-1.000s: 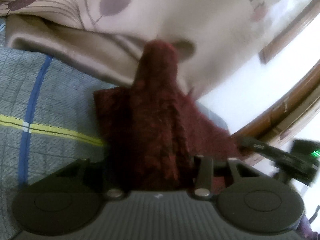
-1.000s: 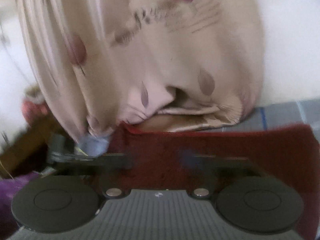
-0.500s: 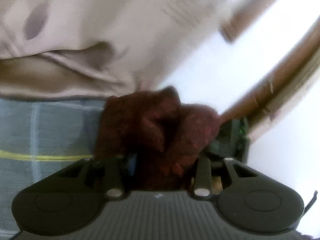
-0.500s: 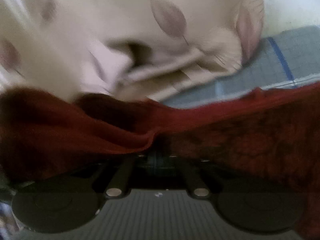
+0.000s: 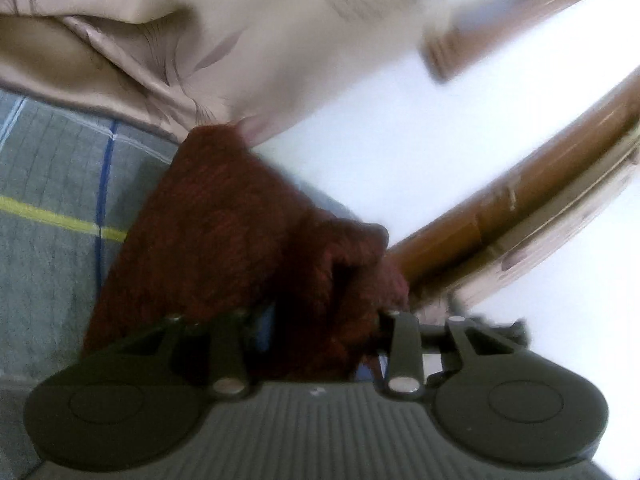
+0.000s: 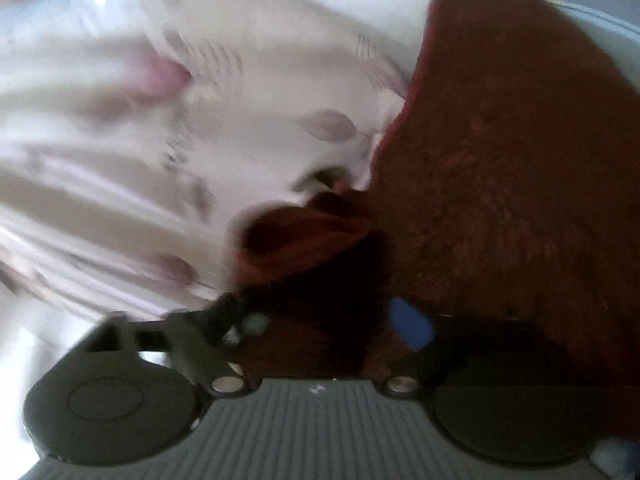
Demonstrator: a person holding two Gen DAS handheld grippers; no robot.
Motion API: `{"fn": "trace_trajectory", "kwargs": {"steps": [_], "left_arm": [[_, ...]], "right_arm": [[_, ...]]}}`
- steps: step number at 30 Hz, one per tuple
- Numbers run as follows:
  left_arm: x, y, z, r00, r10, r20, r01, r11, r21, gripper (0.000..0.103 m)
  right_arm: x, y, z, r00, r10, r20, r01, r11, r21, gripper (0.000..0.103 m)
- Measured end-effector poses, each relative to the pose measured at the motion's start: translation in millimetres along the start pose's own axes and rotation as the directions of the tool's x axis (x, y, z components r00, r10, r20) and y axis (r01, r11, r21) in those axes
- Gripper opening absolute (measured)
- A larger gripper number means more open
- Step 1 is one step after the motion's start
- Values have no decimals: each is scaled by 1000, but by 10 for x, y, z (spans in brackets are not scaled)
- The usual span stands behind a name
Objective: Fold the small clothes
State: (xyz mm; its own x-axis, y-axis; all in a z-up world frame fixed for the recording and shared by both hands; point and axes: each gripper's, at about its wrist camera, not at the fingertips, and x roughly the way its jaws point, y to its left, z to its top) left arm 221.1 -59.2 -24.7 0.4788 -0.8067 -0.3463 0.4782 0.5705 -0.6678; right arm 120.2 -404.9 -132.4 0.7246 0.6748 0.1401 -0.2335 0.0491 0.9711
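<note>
Left wrist view shows your left gripper (image 5: 316, 320) pinching a bunched fold of the cloth (image 5: 224, 220), a dark red knitted piece. From that grip the cloth runs away toward the curtain (image 5: 200, 40) and drapes over the grey checked bedding (image 5: 48, 200), near its edge. A wooden rail (image 5: 520, 200) lies beyond the cloth, away from the bedding.

Right wrist view is blurred. Your right gripper (image 6: 320, 332) has its jaws opening and now stands wide. Cloth (image 6: 500, 160) lies between the fingers and spills over the far side of the gripper, but the pads do not appear to press on it. Treat the right side as released.

Handling:
- Judge the cloth as light, soft and limp. It has no stiffness and will sag from any single grip point.
- The knit looks coarse, so expect good friction on the pads and little slip. Expect it to snag on finger edges.
- It is not fragile, but a loose knit stretches under a hard pull.
- Take hold at a corner or along the hem, with one layer only where possible. The bunch now in your left gripper is thick and will not lay flat.

Containers: none are visible in either view.
</note>
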Motion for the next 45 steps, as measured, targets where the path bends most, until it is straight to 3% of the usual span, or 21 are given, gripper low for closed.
{"fn": "trace_trajectory", "kwargs": {"steps": [2, 6, 7, 10, 12, 13, 14, 15, 19, 22, 24, 26, 29, 32, 34, 38, 41, 43, 45], "left_arm": [[0, 0, -132, 999, -16, 34, 14, 999, 45, 37], [76, -189, -342, 996, 36, 77, -52, 975, 217, 39], [96, -244, -383, 994, 56, 90, -79, 961, 263, 40], [152, -426, -537, 983, 103, 150, -155, 901, 404, 57], [223, -537, -665, 974, 135, 181, -209, 841, 498, 72], [266, -589, -716, 969, 152, 195, -236, 807, 541, 75], [303, -611, -743, 965, 168, 200, -253, 791, 557, 76], [318, -587, -731, 966, 173, 190, -250, 804, 540, 76], [166, -520, -628, 976, 139, 169, -199, 880, 430, 76], [-185, -517, -521, 987, 28, 161, -72, 957, 280, 77], [-553, -530, -479, 979, -37, 203, -2, 982, 188, 81], [-889, -501, -439, 958, -41, 285, 0, 990, 143, 93], [-1131, -375, -385, 932, 56, 358, -115, 982, 146, 95], [-1092, -138, -402, 948, 110, 299, -132, 990, 56, 95], [-982, -119, -467, 960, 85, 268, -102, 994, 47, 95], [-623, -390, -635, 975, 5, 223, -41, 987, 158, 95], [-249, -580, -695, 987, -23, 159, -12, 977, 215, 96], [-61, -662, -744, 991, -17, 136, -18, 966, 257, 96], [156, -667, -809, 996, -37, 83, 13, 963, 268, 96]], "right_arm": [[-11, 79, 13, 1000, -15, -21, 15, 1000, 4, 91], [164, 326, 51, 990, -127, -66, 122, 989, -80, 90], [215, 398, 39, 986, -154, -68, 146, 983, -109, 89], [424, 567, 29, 966, -250, -73, 232, 953, -196, 86], [547, 658, 29, 944, -321, -76, 292, 920, -262, 72], [578, 683, 30, 935, -347, -76, 312, 905, -289, 66], [627, 695, 48, 924, -375, -79, 333, 888, -315, 47], [670, 678, 77, 914, -396, -86, 350, 878, -328, 40], [800, 620, 175, 875, -475, -94, 405, 825, -395, 32], [783, 653, 195, 874, -475, -103, 384, 804, -453, 27], [728, 731, 251, 881, -464, -93, 367, 795, -484, 24], [691, 797, 384, 893, -441, -86, 350, 803, -483, 21], [664, 945, 583, 901, -428, -72, 333, 787, -519, 21], [639, 1068, 806, 904, -422, -62, 319, 766, -558, 21], [597, 1112, 974, 910, -411, -54, 308, 757, -577, 21], [476, 1004, 1376, 911, -410, -51, 307, 754, -581, 19], [314, 816, 1658, 907, -422, -9, 342, 747, -570, 11], [172, 632, 1871, 906, -420, 41, 378, 765, -522, 9], [42, 434, 2053, 920, -389, 50, 366, 804, -469, 9]]}}
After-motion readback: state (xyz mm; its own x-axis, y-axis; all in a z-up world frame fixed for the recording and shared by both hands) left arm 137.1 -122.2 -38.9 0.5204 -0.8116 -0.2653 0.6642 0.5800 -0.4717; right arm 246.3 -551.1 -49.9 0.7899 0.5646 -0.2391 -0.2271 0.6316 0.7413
